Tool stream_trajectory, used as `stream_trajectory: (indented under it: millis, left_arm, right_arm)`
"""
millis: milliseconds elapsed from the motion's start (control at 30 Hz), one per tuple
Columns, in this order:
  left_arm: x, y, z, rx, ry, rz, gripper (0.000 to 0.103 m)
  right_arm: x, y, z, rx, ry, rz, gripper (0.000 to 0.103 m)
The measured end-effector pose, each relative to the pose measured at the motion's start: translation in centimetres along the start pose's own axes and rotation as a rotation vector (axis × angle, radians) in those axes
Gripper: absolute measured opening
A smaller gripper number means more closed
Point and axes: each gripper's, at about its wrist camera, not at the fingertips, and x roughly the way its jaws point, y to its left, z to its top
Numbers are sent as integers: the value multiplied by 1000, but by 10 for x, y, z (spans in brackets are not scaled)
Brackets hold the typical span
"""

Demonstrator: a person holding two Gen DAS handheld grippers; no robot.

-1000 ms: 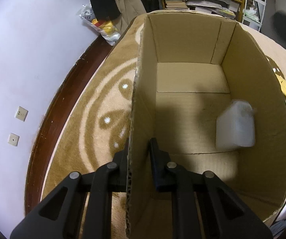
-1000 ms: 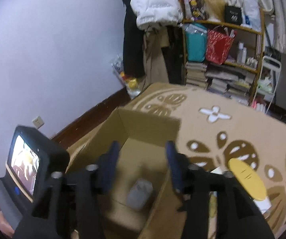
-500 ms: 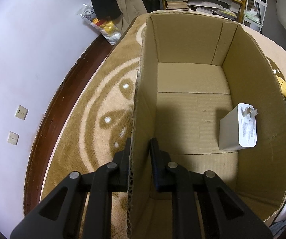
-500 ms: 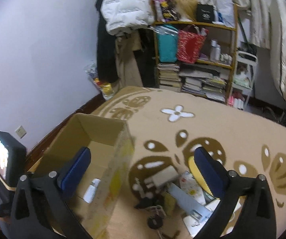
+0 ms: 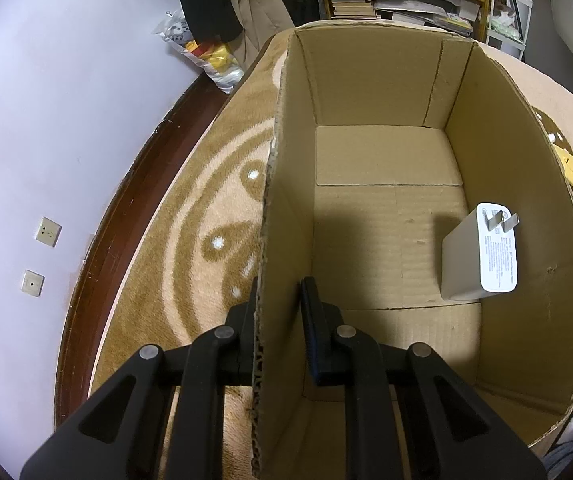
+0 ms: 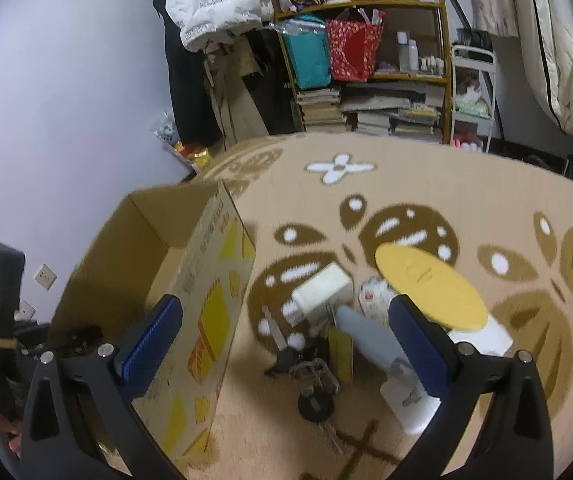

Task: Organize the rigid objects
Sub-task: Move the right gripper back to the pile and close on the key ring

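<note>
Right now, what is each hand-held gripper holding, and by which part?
Left hand-held gripper clamps the cardboard box by its side wall's top edge. Right hand-held gripper is open, holding nothing.

Setting: lived-in home rm, likely bedroom. Patterned carpet point(image 6: 426, 200) on floor, cluttered bookshelf point(image 6: 366, 92) w/ books & bags, puffer jacket point(image 6: 210, 0) hanging, bedding point(image 6: 566, 60) at right.

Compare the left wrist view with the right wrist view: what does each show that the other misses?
Only the left wrist view shows the box floor, where a white charger stands against the wall, and the left gripper shut on the box's side wall.

Only the right wrist view shows the open right gripper above a pile on the carpet: another charger, keys, a yellow disc.

Both show the cardboard box, carpet and bookshelf.
</note>
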Motion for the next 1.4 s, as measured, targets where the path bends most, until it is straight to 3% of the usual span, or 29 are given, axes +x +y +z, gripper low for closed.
stream_trajectory:
  millis: [200,300,500,1100,1400]
  left_arm:
    - [0,-2,-1,8,-2,7,18]
    - [-1,-3,-1,8,-3,8,18]
    - [-2,-2,-1,5,-2,5,18]
    - [0,1,1,-1,3,-1,18]
    - [0,-1,0,5,3,4,18]
  right_arm:
    - [12,-2,-16,1,77,13,74]
    - [21,-5,-22,8,118,9,65]
    - [39,-15,-35,46,196,36,64]
    - [75,-15,-47,42,292,53,65]
    - [98,3,-40,-25,268,63,65]
